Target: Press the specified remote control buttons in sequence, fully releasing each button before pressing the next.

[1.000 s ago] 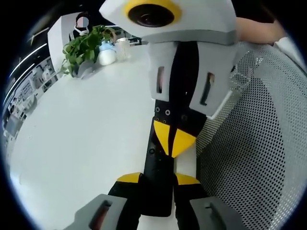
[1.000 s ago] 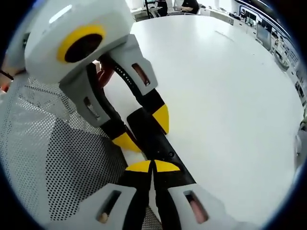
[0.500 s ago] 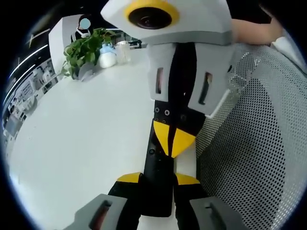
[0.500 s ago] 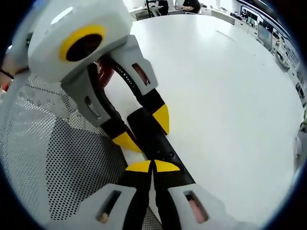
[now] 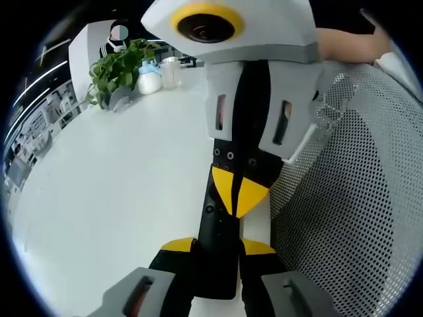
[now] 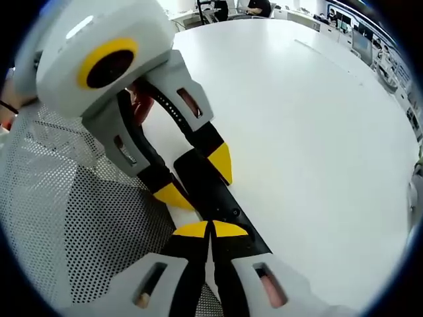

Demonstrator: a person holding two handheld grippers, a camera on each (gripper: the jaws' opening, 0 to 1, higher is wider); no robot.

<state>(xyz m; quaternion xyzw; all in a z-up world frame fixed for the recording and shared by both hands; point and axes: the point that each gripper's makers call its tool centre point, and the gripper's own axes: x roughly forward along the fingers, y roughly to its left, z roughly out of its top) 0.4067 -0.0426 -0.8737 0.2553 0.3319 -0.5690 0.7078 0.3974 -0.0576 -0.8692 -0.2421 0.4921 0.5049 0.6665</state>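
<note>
Left claw [image 5: 218, 246]: jaws spread just wide enough to clamp both long edges of the remote control [image 5: 219, 254], yellow tips seated on either side of the black body. Right claw [image 6: 210, 229]: jaws brought fully together, yellow tips touching and set down on the upper face of the remote control [image 6: 210, 191], gripping nothing; whether a button is pushed in under them, impossible to tell. Remote control: long, narrow, flat black bar, smooth hard shell, a few small round marks near the pressing tips, buttons otherwise too dark to make out. Position: lying close above the white table [image 5: 112, 198], just beside the grey mesh chair back [image 5: 357, 198], held between the two claws; contact with the tabletop not clear. Handling, as a judgement: light, rigid, plastic, likely slick on its smooth sides, prone to pivot or slide if pressed off-centre; best held across the narrow width at one end, as now, leaving the button face free; no great fragility, though pressing force best kept modest and straight down. Background: potted plant [image 5: 114, 69] and white jug [image 5: 147, 78] at far edge of table, well apart from the work.
</note>
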